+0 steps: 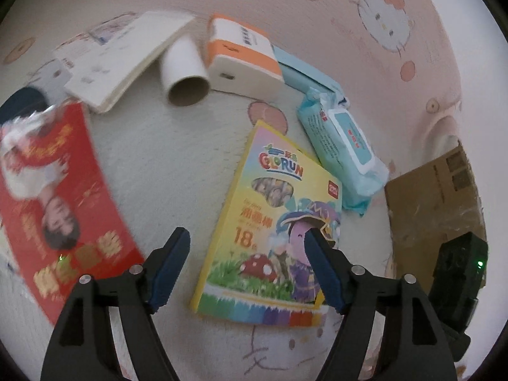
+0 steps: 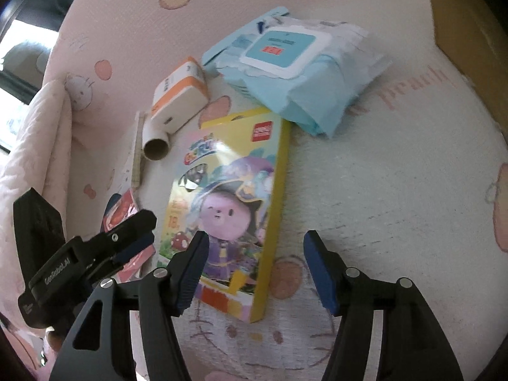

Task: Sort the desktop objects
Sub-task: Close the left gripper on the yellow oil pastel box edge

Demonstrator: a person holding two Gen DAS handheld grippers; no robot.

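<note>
A yellow crayon box lies flat on the pink cartoon-print cloth; it also shows in the right wrist view. My left gripper is open above the box's left edge and empty. My right gripper is open above the box's near right corner and empty. A blue wet-wipes pack, an orange-and-white box, a cardboard tube, a white book and a red packet lie around it.
A brown cardboard box stands at the right. A thin pale blue box lies under the wipes. The left gripper's body shows at the left of the right wrist view, over the red packet.
</note>
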